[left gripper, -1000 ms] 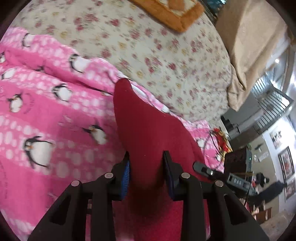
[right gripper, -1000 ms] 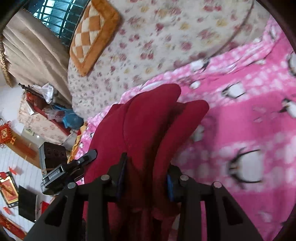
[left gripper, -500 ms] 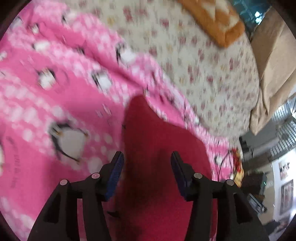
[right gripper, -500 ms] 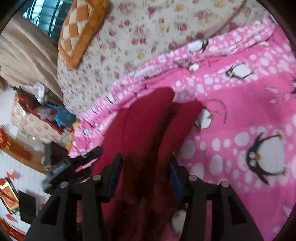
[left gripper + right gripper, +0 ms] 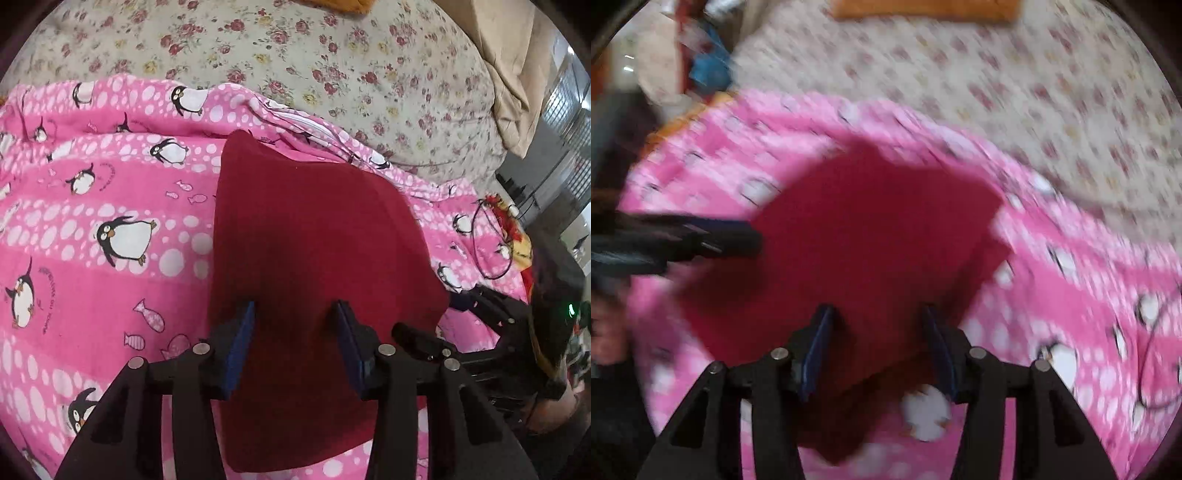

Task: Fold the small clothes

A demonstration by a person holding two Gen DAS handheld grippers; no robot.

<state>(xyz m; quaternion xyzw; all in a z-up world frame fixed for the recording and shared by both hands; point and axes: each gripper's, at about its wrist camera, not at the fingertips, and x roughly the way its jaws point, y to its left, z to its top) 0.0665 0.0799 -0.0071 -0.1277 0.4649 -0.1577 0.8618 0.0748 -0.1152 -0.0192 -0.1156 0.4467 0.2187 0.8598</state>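
Note:
A dark red small garment lies flat and folded on the pink penguin blanket. It also shows, blurred, in the right wrist view. My left gripper is open, its blue pads above the garment's near part, holding nothing. My right gripper is open over the garment's near edge and also shows at the right of the left wrist view. The left gripper shows at the left of the right wrist view.
The pink blanket lies on a floral bedspread. An orange cushion sits at the far edge. A thin dark cord loop lies on the blanket at the right. A beige curtain hangs beyond the bed.
Both grippers opened and let go of the red garment, which now lies flat on the blanket. Both have drawn back; the right view is still in motion.

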